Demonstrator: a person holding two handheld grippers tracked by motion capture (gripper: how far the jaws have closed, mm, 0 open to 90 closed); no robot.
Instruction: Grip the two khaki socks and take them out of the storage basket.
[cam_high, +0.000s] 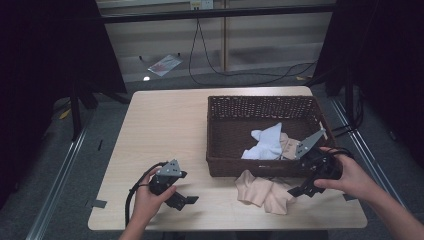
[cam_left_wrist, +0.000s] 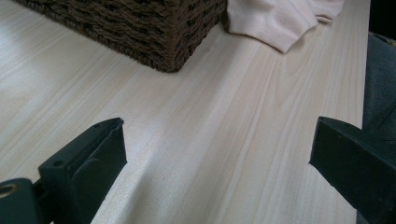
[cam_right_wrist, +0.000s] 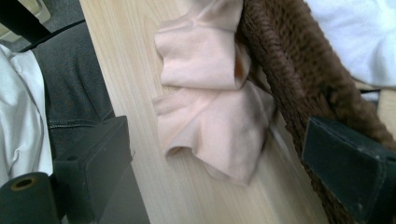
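At the near edge of the light wooden table, the person's left hand holds the left gripper low over bare wood, its jaws spread wide with nothing between them. In the left gripper view those jaws frame empty tabletop, with the corner of the wicker basket and a fold of pale cloth beyond.

To the right, the right hand holds the right gripper at the basket's near right corner. Its jaws stand wide apart and grip nothing; in the right gripper view one jaw sits over the table's edge, the other against the basket's woven wall.

Between the two grippers, closer to the right one, a peach-coloured garment lies crumpled on the table, touching the basket's near wall. Its long axis runs roughly along that wall, left to right in the high view, with a looser flap trailing toward the right gripper.

Farther back, the dark brown wicker basket sits on the table's right half. Inside it lie a white cloth and more peach fabric beside it.
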